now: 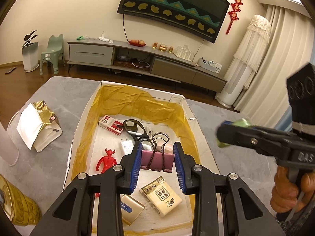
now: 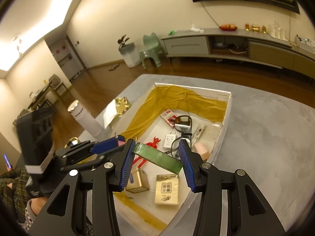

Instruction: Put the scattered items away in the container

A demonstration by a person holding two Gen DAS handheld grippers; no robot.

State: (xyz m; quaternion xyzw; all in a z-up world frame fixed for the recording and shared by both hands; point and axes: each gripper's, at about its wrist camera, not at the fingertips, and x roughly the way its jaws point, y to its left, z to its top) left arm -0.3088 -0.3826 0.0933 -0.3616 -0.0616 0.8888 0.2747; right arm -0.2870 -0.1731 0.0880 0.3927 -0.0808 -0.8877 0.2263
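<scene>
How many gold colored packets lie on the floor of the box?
2. A gold tin lies near the front left corner, and a tissue packet lies just to its right. Others may be hidden behind the hand-held grippers.

Warm, dim indoor light from glaring ceiling panels [image 2: 35, 29]; strong fisheye bending, dark corners, slight motion blur.

Gold tin [image 1: 132, 210] half tucked under the left gripper's [image 1: 158, 164] near finger, label unreadable. Red figure's [image 1: 106, 162] legs vanish behind that same finger. Off to its right, the green item [image 1: 243, 123] in the other tool is motion-blurred.
</scene>
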